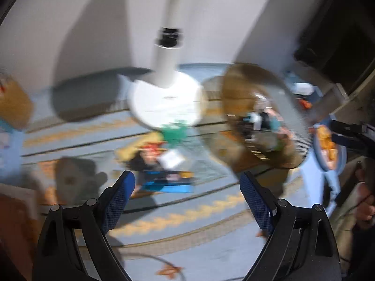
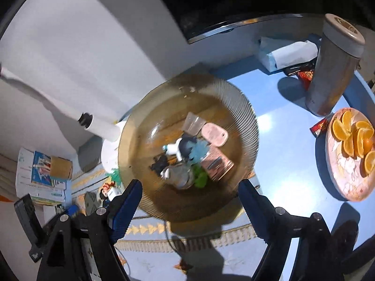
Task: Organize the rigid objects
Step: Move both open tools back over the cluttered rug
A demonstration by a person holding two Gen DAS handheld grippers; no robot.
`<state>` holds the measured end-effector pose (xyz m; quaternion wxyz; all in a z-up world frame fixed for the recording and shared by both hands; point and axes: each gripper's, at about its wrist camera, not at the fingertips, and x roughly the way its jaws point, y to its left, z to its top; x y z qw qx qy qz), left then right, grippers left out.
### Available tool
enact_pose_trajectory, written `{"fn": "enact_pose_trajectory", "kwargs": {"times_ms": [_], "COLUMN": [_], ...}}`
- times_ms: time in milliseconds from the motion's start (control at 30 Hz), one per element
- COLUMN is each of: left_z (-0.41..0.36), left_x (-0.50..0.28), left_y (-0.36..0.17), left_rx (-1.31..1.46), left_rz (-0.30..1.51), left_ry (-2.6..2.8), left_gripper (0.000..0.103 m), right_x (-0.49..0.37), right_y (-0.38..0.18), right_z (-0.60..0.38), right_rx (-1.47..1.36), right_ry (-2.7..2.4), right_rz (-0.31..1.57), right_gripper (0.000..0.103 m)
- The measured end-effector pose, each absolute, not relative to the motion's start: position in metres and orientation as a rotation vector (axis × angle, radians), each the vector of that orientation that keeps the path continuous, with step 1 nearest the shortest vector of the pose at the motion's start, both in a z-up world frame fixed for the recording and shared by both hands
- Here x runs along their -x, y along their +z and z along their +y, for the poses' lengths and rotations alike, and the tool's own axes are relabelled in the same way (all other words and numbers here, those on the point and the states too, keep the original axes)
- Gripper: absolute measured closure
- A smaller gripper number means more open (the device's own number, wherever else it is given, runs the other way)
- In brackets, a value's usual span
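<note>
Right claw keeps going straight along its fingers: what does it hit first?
Probably the amber glass bowl: it sits dead ahead between the open right claw fingers, with small items inside. Depth is unclear, but nothing shows in front of it.

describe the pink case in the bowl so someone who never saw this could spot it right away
Find the big amber glass bowl with a ribbed rim, in the middle of the blue table. Small things are heaped in its middle; the pink case lies at the upper right edge of that heap. It is the only pale pink, flat, rounded-corner piece, beside a blue star-shaped toy and above a striped pack.
</note>
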<state>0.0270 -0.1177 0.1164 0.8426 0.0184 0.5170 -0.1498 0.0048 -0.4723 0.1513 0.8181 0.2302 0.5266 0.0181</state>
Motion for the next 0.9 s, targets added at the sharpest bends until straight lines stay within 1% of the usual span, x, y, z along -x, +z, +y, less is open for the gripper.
{"fn": "enact_pose_trajectory", "kwargs": {"times_ms": [233, 567, 733, 900], "left_z": [-0.062, -0.040, -0.031, -0.018], "left_x": [-0.018, -0.010, -0.013, -0.021], "left_y": [0.126, 0.110, 0.100, 0.090], "left_rx": [-0.031, -0.063, -0.064, -0.030], "left_rz": [1.075, 1.115, 1.146, 1.172], "left_ry": [-0.266, -0.304, -0.335, -0.344], "left_gripper": [0.013, 0.013, 0.013, 0.013], "right_x": [0.012, 0.026, 0.026, 0.016], "right_y": [0.148, 0.159, 0.148, 0.124], "right_z": [-0.449, -0.379, -0.326, -0.273], "right_rx": [-0.530, -0.423, -0.339, -0.261], "right_ry": [0.046, 0.105, 0.190, 0.312], "right_rz": [1.129, 1.111, 1.148, 1.207], "right_gripper": [0.020, 0.020, 0.020, 0.020]}}
